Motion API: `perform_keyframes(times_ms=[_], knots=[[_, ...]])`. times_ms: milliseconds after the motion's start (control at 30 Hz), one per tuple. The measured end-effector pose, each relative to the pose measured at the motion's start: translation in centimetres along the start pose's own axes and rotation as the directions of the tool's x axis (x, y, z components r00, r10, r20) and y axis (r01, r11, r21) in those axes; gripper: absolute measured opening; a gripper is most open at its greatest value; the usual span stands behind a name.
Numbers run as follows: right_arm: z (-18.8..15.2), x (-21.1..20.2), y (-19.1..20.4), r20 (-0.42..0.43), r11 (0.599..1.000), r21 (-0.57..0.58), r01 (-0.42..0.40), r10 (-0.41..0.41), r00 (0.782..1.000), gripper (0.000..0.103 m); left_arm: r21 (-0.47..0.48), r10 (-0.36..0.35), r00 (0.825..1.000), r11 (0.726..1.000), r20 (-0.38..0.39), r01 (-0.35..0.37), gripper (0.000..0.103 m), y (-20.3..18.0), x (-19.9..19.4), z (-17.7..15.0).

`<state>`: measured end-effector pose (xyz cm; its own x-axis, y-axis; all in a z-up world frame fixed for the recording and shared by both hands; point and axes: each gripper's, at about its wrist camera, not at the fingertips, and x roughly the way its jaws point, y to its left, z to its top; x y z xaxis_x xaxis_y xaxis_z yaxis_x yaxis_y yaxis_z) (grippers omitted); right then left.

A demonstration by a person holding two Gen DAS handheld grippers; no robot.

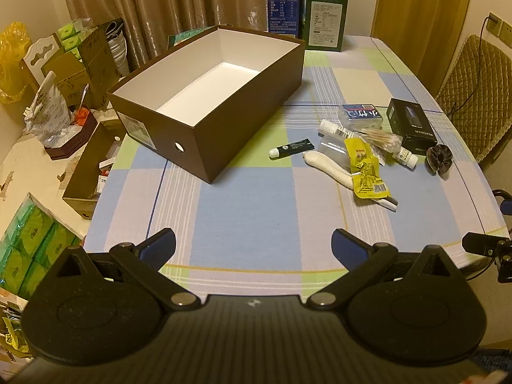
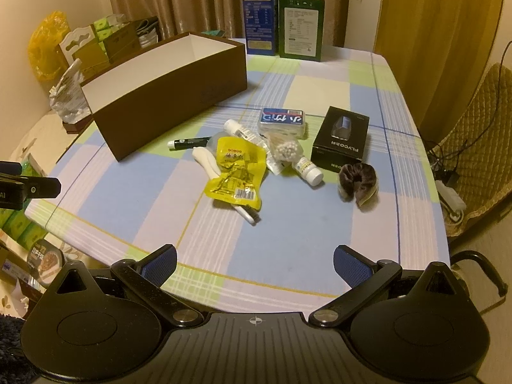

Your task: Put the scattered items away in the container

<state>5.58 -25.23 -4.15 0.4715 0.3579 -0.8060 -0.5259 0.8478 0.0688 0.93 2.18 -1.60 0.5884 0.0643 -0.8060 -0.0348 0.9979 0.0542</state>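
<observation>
Both the left gripper (image 1: 252, 246) and right gripper (image 2: 254, 262) hover wide apart and empty above the table's near edge. Beyond lie a yellow packet (image 2: 238, 172), brown scrunchie (image 2: 358, 184) and black carton (image 2: 340, 139), beside the empty brown box (image 1: 208, 102).

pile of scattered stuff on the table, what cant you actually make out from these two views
- Brush: right wrist view, only its bristle end shows; the yellow packet covers the rest.
- Brown box floor: right wrist view, its near wall hides it; the left wrist view shows only part of the floor.
- Clear bag: left wrist view, contents unreadable under the packet and white roll.
- Bottle label: print too small in both views.
</observation>
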Motion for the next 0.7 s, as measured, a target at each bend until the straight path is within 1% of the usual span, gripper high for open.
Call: perform_keyframes(times_ms=[700], knots=[[1.1,1.0,-0.9,-0.018,1.0,-0.025,-0.013,0.012,1.0,0.101,0.006,0.006,1.0,1.0,-0.009,-0.006,0.102,-0.5,1.0,0.7]])
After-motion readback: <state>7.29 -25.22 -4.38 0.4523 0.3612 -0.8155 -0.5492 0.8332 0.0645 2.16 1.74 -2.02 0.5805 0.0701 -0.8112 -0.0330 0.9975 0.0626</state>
